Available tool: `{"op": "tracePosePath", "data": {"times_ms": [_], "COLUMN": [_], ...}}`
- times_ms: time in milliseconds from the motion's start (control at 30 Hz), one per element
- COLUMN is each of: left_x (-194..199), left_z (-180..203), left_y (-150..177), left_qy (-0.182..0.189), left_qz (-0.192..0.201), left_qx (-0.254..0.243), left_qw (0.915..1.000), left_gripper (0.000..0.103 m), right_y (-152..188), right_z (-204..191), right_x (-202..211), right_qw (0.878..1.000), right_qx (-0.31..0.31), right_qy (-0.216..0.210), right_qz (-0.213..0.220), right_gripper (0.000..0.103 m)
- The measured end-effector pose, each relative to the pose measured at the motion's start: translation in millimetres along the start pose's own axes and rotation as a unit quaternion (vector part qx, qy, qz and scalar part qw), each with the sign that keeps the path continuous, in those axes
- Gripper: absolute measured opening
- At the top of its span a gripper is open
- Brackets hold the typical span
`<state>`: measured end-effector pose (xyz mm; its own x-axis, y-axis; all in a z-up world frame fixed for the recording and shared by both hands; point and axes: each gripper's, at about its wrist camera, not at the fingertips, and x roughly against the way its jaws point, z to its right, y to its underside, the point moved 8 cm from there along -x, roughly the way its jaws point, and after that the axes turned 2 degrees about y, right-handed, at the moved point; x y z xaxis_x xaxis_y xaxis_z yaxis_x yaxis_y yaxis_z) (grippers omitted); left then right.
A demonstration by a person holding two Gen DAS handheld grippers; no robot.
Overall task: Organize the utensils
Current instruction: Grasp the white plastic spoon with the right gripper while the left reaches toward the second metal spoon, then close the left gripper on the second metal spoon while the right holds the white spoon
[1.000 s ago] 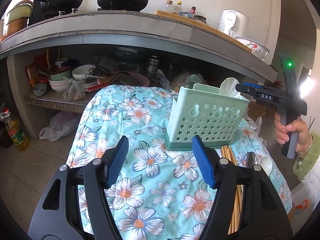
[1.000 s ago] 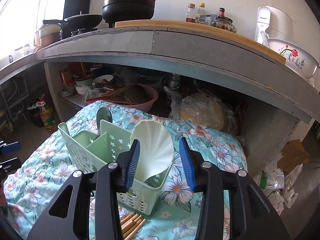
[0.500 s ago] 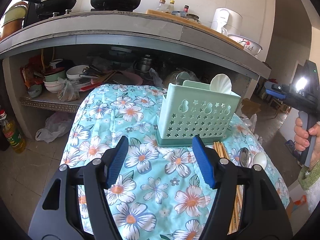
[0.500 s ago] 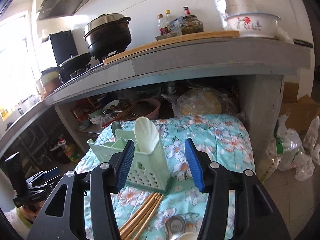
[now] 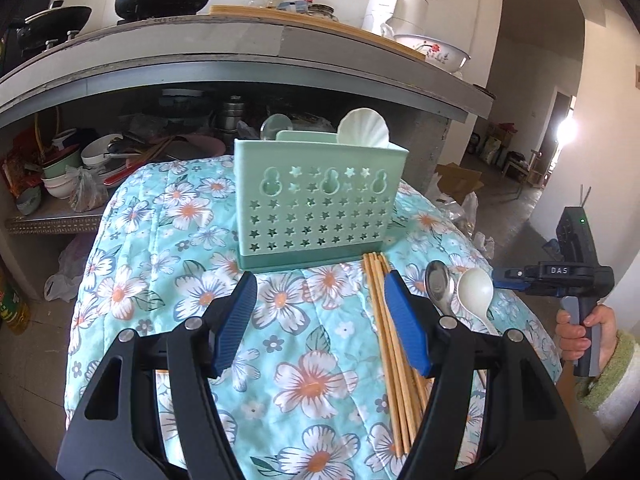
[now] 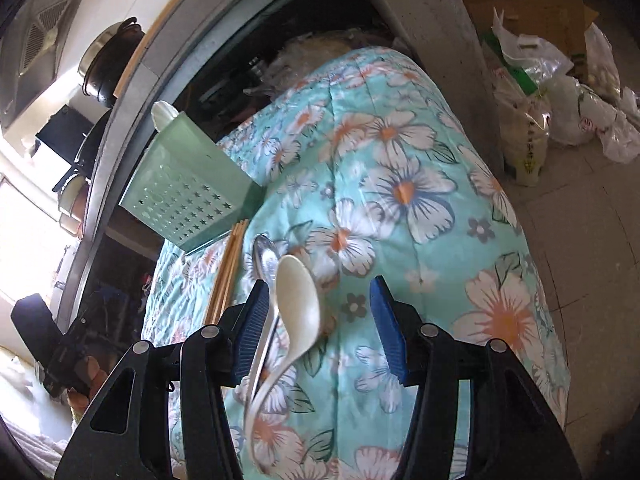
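Observation:
A mint-green perforated utensil holder stands on the floral-clothed table, with a shell-shaped white spoon and a metal spoon upright in it. In front of it lie several wooden chopsticks, a metal spoon and a white spoon. My left gripper is open and empty, its right finger beside the chopsticks. My right gripper is rolled and open low over the cloth. The white spoon lies between its jaws by the left pad, unpressed, with the metal spoon alongside.
A concrete counter behind the table carries a black pot, bottles and a flowered bowl. The shelf under it is crowded with bowls and pans. Plastic bags and a cardboard box sit on the floor to the right.
My right gripper left the shell spoon in the holder, widened its jaws, rolled and came down to the two loose spoons. My left gripper shifted right, closer to the chopsticks.

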<state>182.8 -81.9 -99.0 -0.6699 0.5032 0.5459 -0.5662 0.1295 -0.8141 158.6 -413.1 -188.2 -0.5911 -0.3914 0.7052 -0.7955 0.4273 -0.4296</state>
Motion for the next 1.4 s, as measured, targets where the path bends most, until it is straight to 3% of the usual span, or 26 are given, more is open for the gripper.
{"op": "tracePosePath", "data": {"times_ms": [200,500,700,833,1100,1400], "left_x": [-11.0,-26.7,-45.5,-66.5,-117.3,-169.9], "left_z": [22.5,53.9,80.8,96.3,117.9,138.0], "left_y": [3.0,-3.1,-9.3,-10.4,-4.2,12.5], "left_qy": [0.018,0.046,0.065,0.082,0.107,0.114], "left_qz": [-0.018,-0.039,-0.061,-0.087,-0.160,-0.230], "left_qx": [-0.015,-0.044,-0.074,-0.086,-0.114,-0.186], "left_qw": [0.9996,0.9972,0.9932,0.9891,0.9746,0.9485], "left_gripper": [0.063,0.057,0.051,0.048,0.047,0.047], "right_y": [-5.1,-6.7,-1.0,2.3,4.5,2.8], "right_z": [10.3,1.8,-3.5,-2.2,10.7,24.1], "right_x": [-14.6,-23.3,-27.5,-27.6,-5.8,1.6], "right_qw": [1.000,0.999,0.998,0.997,0.996,0.997], "right_qx": [0.000,0.033,0.053,0.060,0.079,0.072], "right_qy": [-0.019,-0.034,-0.039,-0.034,-0.033,-0.038], "right_qz": [-0.001,-0.009,-0.016,-0.016,-0.011,-0.006], "right_gripper": [0.046,0.028,0.007,0.005,0.005,0.005]}}
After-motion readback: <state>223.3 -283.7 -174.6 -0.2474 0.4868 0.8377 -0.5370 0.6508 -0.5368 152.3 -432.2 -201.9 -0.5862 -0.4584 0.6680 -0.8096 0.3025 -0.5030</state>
